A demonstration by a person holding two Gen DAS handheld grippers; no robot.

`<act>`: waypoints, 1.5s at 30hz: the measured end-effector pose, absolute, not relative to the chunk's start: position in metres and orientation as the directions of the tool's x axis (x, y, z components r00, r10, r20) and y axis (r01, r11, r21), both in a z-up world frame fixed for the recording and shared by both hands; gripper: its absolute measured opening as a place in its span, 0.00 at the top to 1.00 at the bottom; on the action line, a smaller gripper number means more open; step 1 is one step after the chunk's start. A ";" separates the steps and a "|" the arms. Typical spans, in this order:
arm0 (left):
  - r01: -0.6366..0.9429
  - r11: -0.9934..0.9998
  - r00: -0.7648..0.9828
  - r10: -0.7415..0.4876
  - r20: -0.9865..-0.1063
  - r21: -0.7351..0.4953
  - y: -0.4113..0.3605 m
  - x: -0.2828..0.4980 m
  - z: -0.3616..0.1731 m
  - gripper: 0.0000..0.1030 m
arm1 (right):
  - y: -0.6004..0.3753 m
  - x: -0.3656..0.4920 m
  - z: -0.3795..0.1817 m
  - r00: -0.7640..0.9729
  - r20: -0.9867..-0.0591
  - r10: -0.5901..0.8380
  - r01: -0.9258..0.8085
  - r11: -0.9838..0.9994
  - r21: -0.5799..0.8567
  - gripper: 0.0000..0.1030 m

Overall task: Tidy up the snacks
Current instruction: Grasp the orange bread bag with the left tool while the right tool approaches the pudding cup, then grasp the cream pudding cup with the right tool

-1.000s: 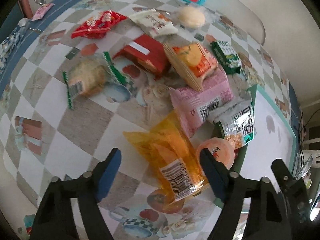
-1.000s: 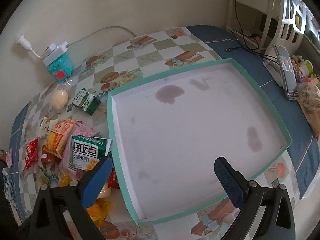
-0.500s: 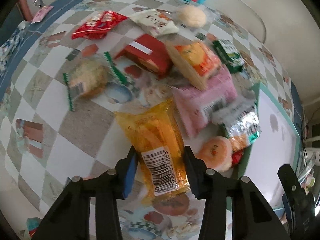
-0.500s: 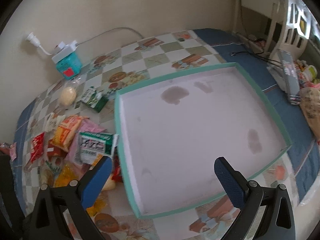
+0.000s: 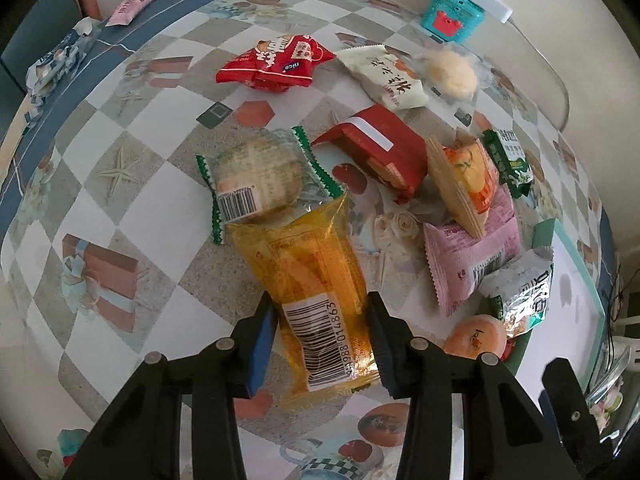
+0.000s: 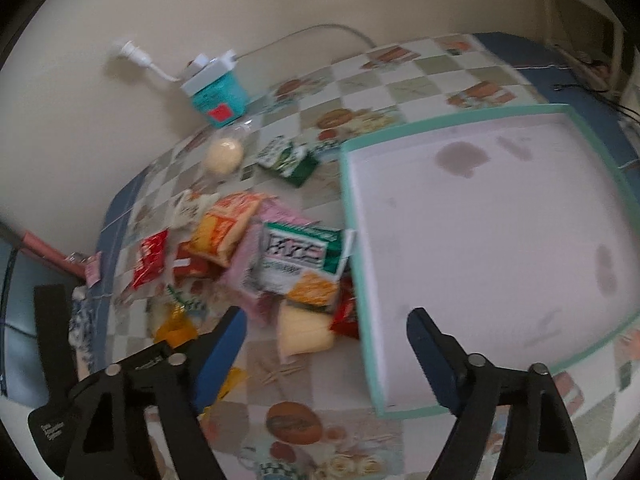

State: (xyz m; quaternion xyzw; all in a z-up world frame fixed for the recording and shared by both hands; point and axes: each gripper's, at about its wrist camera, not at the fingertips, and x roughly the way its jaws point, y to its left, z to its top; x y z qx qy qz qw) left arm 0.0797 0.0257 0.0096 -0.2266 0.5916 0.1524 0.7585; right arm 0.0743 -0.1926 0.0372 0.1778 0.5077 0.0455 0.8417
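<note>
Taking the yellow snack pack (image 5: 316, 292) as our landmark, we see it lying on the checkered worktop (image 5: 132, 208), barcode end toward the camera. Our left gripper (image 5: 322, 338) has its blue-padded fingers (image 5: 262, 340) pressed against both long sides of that barcode end, holding the pack.

Left of the pack's far end, and touching it, lies a round biscuit in a clear green-edged wrapper (image 5: 256, 176). Farther beyond sits a red bag (image 5: 276, 62), with a cream-coloured packet (image 5: 384, 76) to its right. Beyond and to the right of the pack is a dark red box (image 5: 380, 152), then an orange wafer pack (image 5: 464, 180) leaning on a pink packet (image 5: 472, 256). Right of the landmark's barcode end rest a round peach-coloured snack (image 5: 476, 336) and a silver-green bag (image 5: 524, 296), the bag leaning against the rim of the teal-edged tray (image 5: 544, 232).

In the right wrist view, somewhat blurred, our right gripper (image 6: 326, 348) hangs over the worktop with fingers spread wide and nothing between them. The yellow pack shows at its left finger, and the tray (image 6: 354, 240) lies well to the right of the pack, beyond the snack heap.
</note>
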 end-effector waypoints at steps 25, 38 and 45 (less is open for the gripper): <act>-0.519 0.825 0.258 -0.097 -0.961 -0.223 0.051 0.079 0.003 0.56 | -0.164 0.088 0.006 0.379 -0.871 0.313 0.056 0.931 0.359 0.37; -0.522 0.822 0.258 -0.104 -0.961 -0.229 0.050 0.080 0.003 0.56 | -0.145 0.091 0.000 0.366 -0.871 0.329 0.002 0.935 0.355 0.48; -0.522 0.824 0.256 -0.095 -0.962 -0.220 0.049 0.081 0.003 0.56 | -0.143 0.094 -0.009 0.361 -0.887 0.289 0.007 0.950 0.313 0.61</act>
